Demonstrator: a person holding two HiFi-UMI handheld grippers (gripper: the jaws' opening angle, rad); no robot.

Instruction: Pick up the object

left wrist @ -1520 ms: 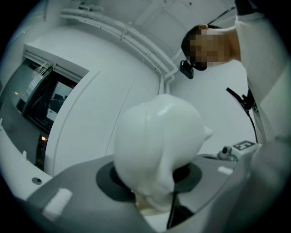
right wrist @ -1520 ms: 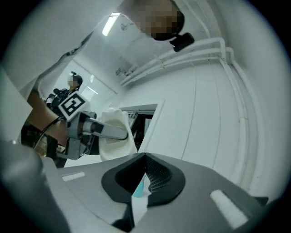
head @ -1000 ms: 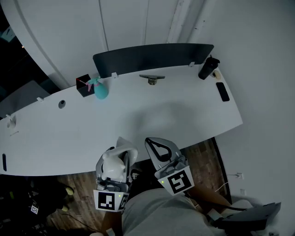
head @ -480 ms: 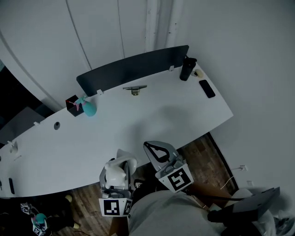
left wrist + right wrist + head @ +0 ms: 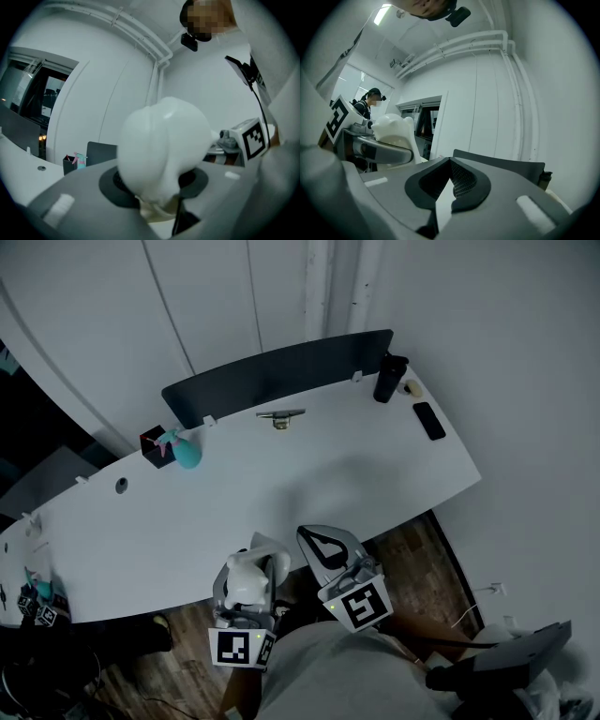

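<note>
My left gripper (image 5: 249,568) is shut on a white, rounded figurine with small ears (image 5: 243,581), held upright just off the front edge of the white desk (image 5: 281,486). In the left gripper view the figurine (image 5: 161,149) fills the middle of the frame between the grey jaws. My right gripper (image 5: 324,547) sits beside it, shut with nothing between its jaws. The right gripper view shows those closed jaws (image 5: 449,186), with the figurine (image 5: 393,129) in the left gripper off to the left.
On the desk stand a teal spray bottle (image 5: 187,454), a black box (image 5: 152,442), a small metal stand (image 5: 280,416), a black bottle (image 5: 387,378) and a phone (image 5: 429,420). A dark partition (image 5: 281,377) lines the back edge. Wooden floor (image 5: 412,554) lies below.
The head view has swung, so the desk sits differently in the frame. Both grippers keep their pose at the desk's front edge, and the left one still holds the figurine.
</note>
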